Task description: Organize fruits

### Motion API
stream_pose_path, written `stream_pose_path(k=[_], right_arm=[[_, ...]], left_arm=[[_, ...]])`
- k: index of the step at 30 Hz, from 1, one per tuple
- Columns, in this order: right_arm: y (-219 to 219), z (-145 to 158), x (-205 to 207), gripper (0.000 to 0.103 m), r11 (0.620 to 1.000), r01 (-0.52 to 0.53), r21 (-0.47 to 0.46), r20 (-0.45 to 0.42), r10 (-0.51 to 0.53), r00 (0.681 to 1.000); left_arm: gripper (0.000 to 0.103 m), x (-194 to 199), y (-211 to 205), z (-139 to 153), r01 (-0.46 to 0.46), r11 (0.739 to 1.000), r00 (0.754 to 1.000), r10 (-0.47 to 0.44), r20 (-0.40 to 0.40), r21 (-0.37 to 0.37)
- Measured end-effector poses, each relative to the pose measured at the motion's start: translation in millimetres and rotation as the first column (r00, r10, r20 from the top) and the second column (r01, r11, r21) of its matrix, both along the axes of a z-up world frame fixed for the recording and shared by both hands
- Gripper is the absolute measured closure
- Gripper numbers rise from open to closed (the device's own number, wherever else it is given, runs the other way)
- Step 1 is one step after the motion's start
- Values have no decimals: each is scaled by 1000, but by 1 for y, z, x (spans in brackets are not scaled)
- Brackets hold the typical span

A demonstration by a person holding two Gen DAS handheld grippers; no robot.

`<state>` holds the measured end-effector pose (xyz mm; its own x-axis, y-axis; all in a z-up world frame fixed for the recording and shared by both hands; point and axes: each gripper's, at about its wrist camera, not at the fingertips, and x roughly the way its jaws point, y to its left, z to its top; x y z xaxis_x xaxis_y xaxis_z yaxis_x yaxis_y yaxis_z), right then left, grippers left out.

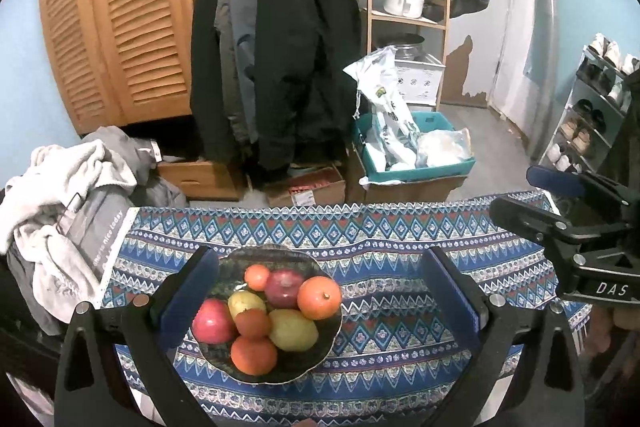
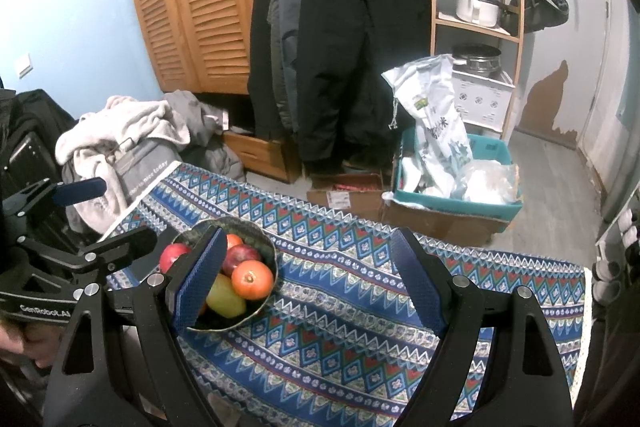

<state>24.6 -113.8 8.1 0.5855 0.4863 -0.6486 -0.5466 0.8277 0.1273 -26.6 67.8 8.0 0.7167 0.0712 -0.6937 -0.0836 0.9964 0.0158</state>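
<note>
Left wrist view: a dark bowl (image 1: 267, 315) heaped with fruit is seen on a table draped in a blue patterned cloth (image 1: 400, 307). Seven pieces are piled inside: two red apples, one at the left rim (image 1: 212, 321) and one at the back (image 1: 283, 287); two yellow-green pears (image 1: 293, 329); a large orange (image 1: 319, 297) at the right; and smaller orange fruits front and back. The left gripper (image 1: 322, 291) is held with jaws spread wide and nothing between them. The bowl lies straight ahead and below, shifted toward the left finger, whose pad overlaps the bowl's left rim in the picture. The right gripper (image 1: 560, 199) is seen at the far right edge, well apart from the bowl.

Right wrist view: the same bowl (image 2: 256, 311) is shown ahead and to the left of the right gripper (image 2: 308, 279), partly hidden behind its left finger. Its jaws too are spread and empty, with only bare cloth between the fingers. The left gripper (image 2: 116, 215) is seen at the left edge, just beside the bowl.

The left gripper is judged the nearer to the fruit. All fruit lies gathered in the bowl, with none on the cloth, an arrangement that would fit either fruit waiting to be sorted out or fruit already collected.
</note>
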Motion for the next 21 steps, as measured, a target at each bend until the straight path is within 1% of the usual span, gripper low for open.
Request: stream_pose_path(k=[7,21], right_arm=[[1,1,0,20,1000,-6,-1,1,6,1000],[0,0,1,20,1000,-11,-5,5,11,1000]], left_arm=[[1,4,1,-6,-3,1000,999,3,-33,-12],[1,4,5,-6,-22,1000,999,21,-36,-22]])
